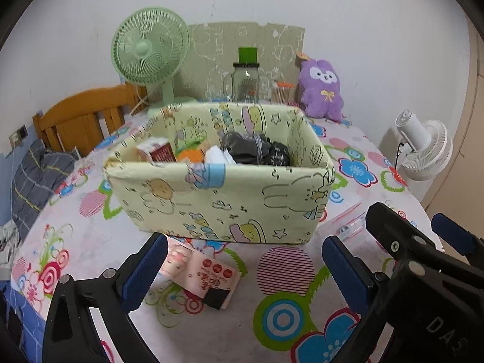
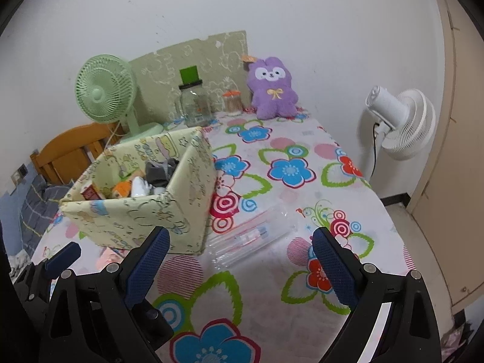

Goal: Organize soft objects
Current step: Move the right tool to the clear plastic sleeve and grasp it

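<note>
Reaching past the box [image 1: 217,193] for what lies loose around it carries the main risk: the box is a light, cloth-covered open cube with soft walls, and a finger catching its rim would likely tip or slide it on the smooth flowered tablecloth [image 2: 302,199].

Both tools are empty. The left gripper [image 1: 242,272] has its blue ribbed pads spread wide, just in front of the box, with a flat pink-and-white packet [image 1: 208,275] lying between them on the cloth. The right gripper [image 2: 239,266] is spread too, and a clear plastic pouch [image 2: 251,239] lies just beside the box's right wall.

That pouch is glossy and thin, so I judge it may slip out of a pinch or crumple. The packet is flat against the cloth, so a low grab could snag the fabric instead.

Inside the box sit grey rolled socks [image 1: 245,148], something orange [image 1: 190,154] and a red-printed carton [image 1: 157,152]. A fuzzy purple plush [image 2: 272,87] stands well behind the box, against the wall.
</note>
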The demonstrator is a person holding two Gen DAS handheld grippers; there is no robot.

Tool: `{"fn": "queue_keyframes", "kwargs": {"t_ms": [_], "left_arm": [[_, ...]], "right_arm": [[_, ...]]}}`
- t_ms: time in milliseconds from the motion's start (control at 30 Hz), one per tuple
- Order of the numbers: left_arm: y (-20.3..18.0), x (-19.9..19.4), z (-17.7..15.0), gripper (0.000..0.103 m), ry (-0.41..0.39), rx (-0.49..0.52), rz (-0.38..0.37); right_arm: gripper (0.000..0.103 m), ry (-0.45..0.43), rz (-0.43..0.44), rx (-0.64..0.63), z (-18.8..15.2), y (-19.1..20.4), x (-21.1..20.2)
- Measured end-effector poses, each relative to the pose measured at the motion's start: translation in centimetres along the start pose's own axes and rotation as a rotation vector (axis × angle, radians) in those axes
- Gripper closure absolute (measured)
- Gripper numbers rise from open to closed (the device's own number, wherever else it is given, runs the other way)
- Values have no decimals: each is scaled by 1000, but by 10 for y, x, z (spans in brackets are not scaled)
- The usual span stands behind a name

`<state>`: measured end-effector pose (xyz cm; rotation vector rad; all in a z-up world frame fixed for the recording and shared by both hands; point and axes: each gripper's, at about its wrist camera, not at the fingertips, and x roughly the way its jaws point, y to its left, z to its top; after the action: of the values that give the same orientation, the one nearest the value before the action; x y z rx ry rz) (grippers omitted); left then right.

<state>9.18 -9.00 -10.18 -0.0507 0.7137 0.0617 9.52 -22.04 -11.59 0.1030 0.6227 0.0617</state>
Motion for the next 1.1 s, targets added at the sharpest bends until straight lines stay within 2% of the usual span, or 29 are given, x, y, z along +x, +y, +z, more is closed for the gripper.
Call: {"fn": "queue_keyframes", "kwargs": {"t_ms": [367, 533, 833, 1000, 1100], "left_arm": [[-11, 32, -4, 0, 60, 10, 35], [-10, 44, -4, 0, 86, -2, 33], [-10, 60, -6, 0, 130, 10, 21], [-10, 65, -6, 0, 144, 15, 20], [-10, 65, -6, 0, 144, 15, 22]], "right_arm": [[12, 98, -16, 29, 2, -10, 43], [17, 136, -14, 48, 2, -13, 60], [19, 180, -39, 42, 3, -13, 85], [30, 223, -35, 50, 1, -14, 97], [44, 227, -58, 23, -1, -9, 99]]}}
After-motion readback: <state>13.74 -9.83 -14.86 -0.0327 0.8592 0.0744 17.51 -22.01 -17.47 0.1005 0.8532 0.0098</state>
